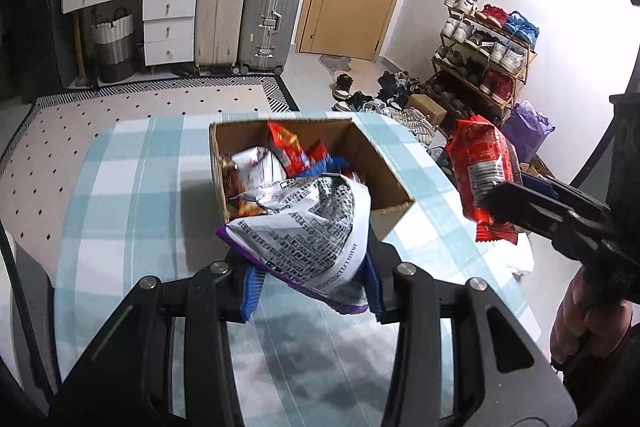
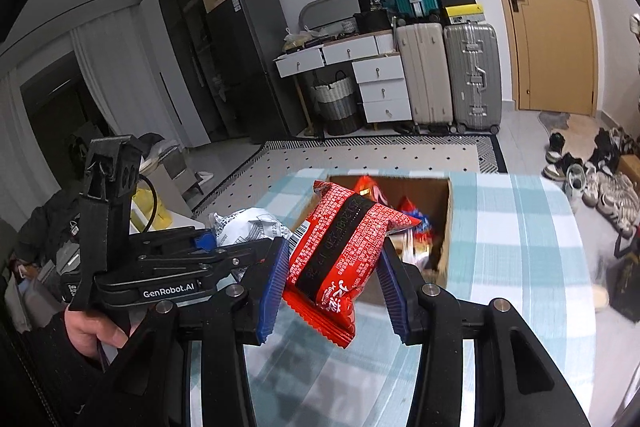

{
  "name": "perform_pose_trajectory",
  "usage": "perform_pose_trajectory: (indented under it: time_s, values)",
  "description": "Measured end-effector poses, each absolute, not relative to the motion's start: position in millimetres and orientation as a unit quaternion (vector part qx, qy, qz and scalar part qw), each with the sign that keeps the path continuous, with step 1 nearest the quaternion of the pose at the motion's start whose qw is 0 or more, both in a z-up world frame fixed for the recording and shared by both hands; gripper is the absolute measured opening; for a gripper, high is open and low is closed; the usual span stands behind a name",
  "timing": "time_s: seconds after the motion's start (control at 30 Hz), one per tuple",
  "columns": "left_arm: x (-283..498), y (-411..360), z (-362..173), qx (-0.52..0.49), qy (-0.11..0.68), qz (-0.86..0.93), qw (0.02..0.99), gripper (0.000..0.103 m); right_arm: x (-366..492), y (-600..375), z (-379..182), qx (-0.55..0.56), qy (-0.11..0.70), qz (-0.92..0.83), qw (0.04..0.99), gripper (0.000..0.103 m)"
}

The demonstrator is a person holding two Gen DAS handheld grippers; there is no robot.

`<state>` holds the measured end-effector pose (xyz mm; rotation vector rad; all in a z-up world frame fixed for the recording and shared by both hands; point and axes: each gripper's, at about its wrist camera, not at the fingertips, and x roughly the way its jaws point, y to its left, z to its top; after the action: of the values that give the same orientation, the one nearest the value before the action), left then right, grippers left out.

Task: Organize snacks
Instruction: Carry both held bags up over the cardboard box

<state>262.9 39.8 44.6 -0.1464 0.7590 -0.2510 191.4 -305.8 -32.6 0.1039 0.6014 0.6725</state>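
Your left gripper [image 1: 312, 291] is holding a crinkly white snack bag with black print and a purple edge [image 1: 316, 231]. Its blue ridged pads [image 1: 253, 291] are squeezing the bag's lower end from both sides, and the rest of the bag is sticking up and forward past the fingertips. The bag is hanging in the air just in front of the open brown cardboard box [image 1: 384, 167], with its top reaching over the box's near edge.

Your right gripper [image 2: 332, 287] is holding a shiny red snack pack with a black stripe [image 2: 340, 247]. The blue pads [image 2: 274, 287] are pressing on its two sides, and the pack is sitting tilted between them, with its crimped end hanging below. It is up in the air, on the near side of the box, beside the white bag.

The box is sitting on the table with the blue and white checked cloth [image 2: 520, 247]. Inside it, red, orange and white snack packets [image 1: 280, 155] are lying piled together.
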Motion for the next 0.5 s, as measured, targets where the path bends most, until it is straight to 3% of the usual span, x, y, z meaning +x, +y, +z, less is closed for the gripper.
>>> perform_pose_trajectory:
  time_s: [0.5]
  values:
    - [349.2,38.4,41.7,-0.073,0.390,-0.128,0.909,0.038,267.6,-286.3,-22.1,0.043,0.306,0.315,0.897,0.045]
